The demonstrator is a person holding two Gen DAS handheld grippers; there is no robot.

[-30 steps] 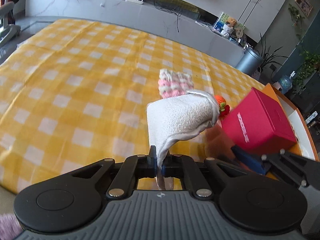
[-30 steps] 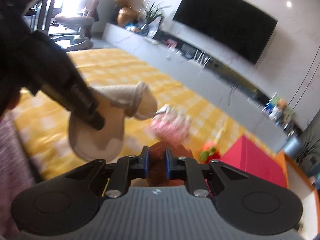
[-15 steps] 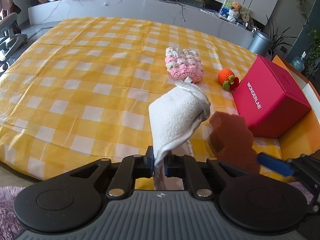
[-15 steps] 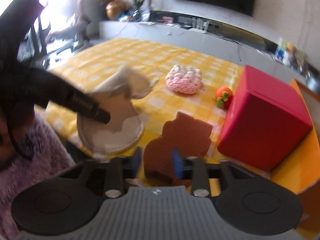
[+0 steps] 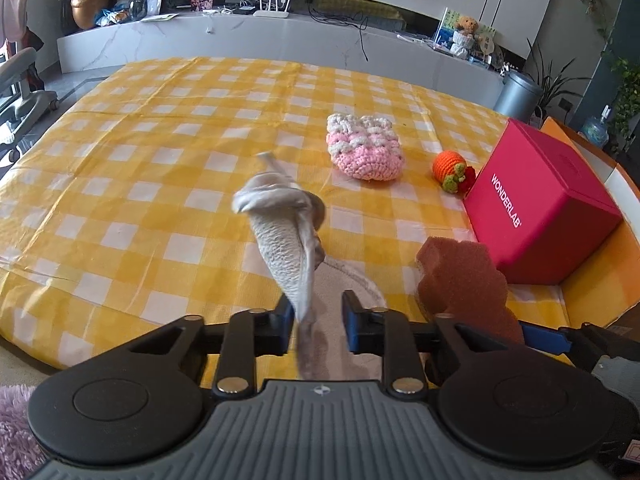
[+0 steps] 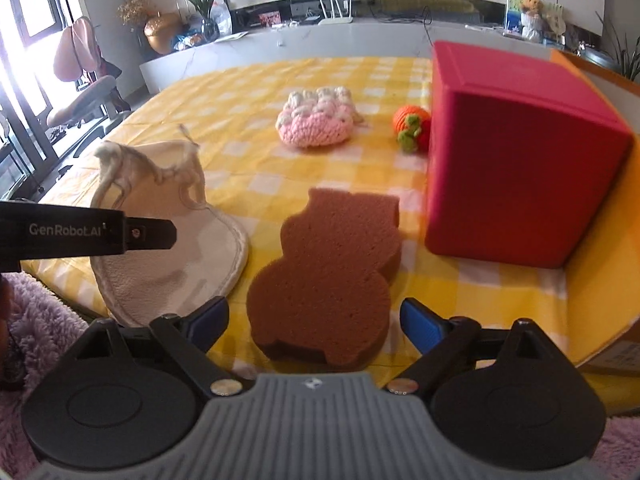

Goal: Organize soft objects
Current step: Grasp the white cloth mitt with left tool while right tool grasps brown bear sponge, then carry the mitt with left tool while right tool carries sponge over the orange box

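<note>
Right gripper (image 6: 314, 320) opening wide, brown sponge (image 6: 326, 276) released onto checked cloth (image 5: 160, 168); left gripper (image 5: 316, 320) loosening, white cloth (image 5: 286, 252) slipping free (both placements finishing)

Right gripper (image 6: 314, 320) jaws opening around brown sponge (image 6: 328, 276) lying flat beside red box (image 6: 520, 160); cream cloth (image 6: 168, 240) on the sponge's other side.

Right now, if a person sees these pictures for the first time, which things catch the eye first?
The red box at the right edge of the yellow checked cloth stands out most. In front lies the brown bear-shaped sponge, between the opening right gripper fingers. Left of it, the white cloth stands crumpled.
</note>
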